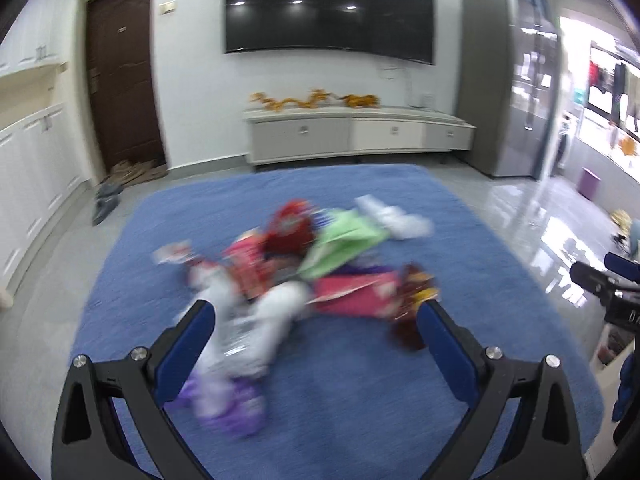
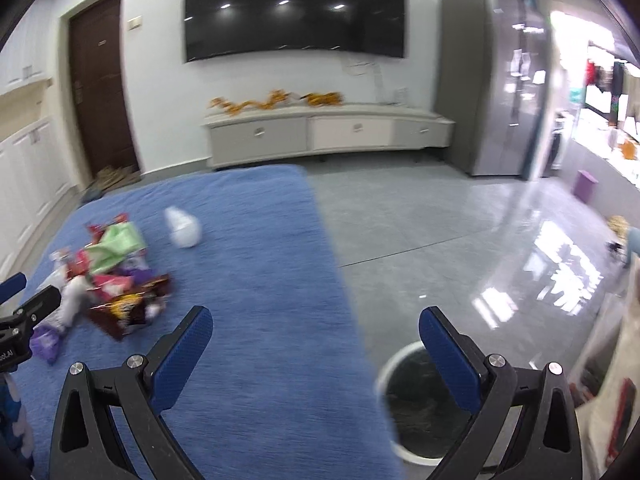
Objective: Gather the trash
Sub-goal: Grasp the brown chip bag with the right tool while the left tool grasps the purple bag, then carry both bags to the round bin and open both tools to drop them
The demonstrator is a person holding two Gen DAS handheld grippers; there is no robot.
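Note:
A pile of trash lies on the blue rug: red, pink, green, white and purple wrappers, blurred by motion. My left gripper is open and empty, just above the near side of the pile. In the right wrist view the same pile sits at the left, with a white wrapper apart from it. My right gripper is open and empty over the rug's right edge. A white bin with a dark liner stands on the floor below its right finger.
A grey tile floor lies right of the rug. A white TV cabinet and a wall TV stand at the back, a brown door at the left. The left gripper shows at the right wrist view's left edge.

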